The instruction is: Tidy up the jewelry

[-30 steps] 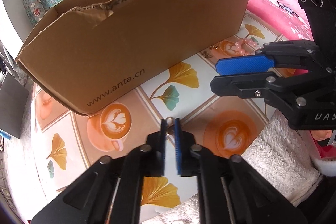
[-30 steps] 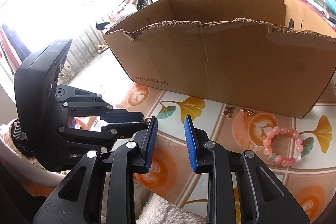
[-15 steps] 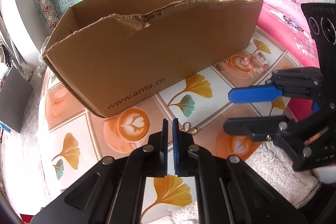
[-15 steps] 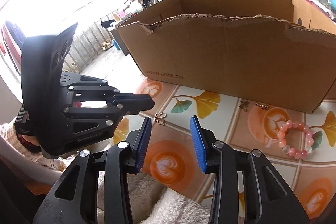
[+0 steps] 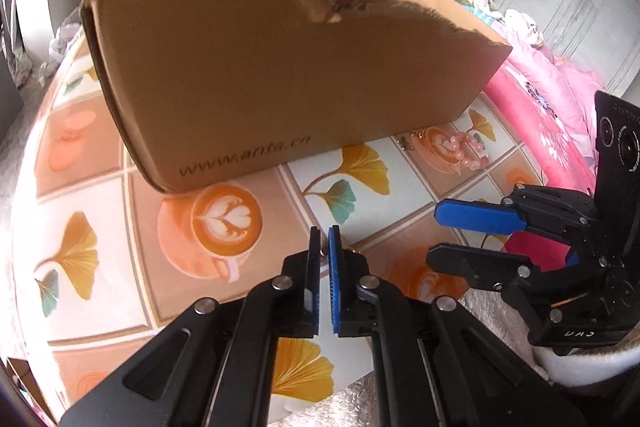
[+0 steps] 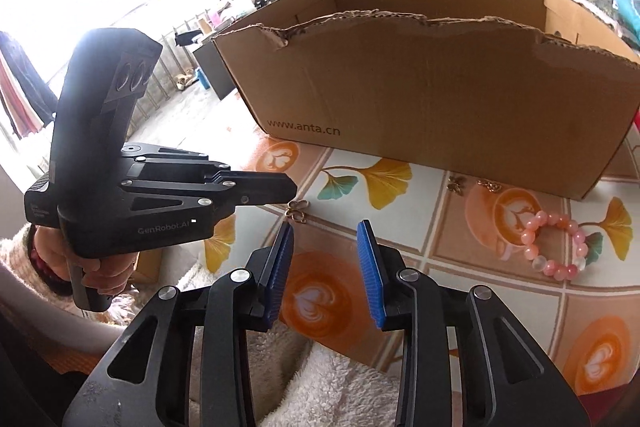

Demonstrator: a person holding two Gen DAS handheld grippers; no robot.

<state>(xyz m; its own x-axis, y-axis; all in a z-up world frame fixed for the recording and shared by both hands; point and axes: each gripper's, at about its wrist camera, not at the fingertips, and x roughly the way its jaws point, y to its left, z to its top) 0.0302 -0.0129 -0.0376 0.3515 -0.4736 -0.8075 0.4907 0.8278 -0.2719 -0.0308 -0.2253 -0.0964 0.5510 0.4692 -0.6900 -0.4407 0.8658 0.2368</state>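
Corrugated cardboard box (image 6: 420,95) on a glossy tablecloth (image 5: 100,187) printed with latte cups and ginkgo leaves; box top edge torn and ragged, near wall printed "www.anta.cn". Small gold clover-shaped trinket (image 6: 298,209) flat on the cloth just beyond the tip of the left gripper (image 5: 324,239), apart from it in the right wrist view, mostly hidden behind the fingers in the left. Left fingers (image 5: 335,267) ribbed blue rubber on black frames, drawn together with only a sliver between, nothing clamped. Body of that gripper marked "GenRobot.AI", held by a hand (image 6: 92,267) in a fluffy white sleeve. Right gripper (image 6: 325,259) closing, its 2 ribbed blue pads apart with only tablecloth between. Pink and white round-bead bracelet (image 6: 558,245) well to the right, 2 more small gold pieces (image 6: 474,183) near the box's base. Bare cloth between box and grippers.
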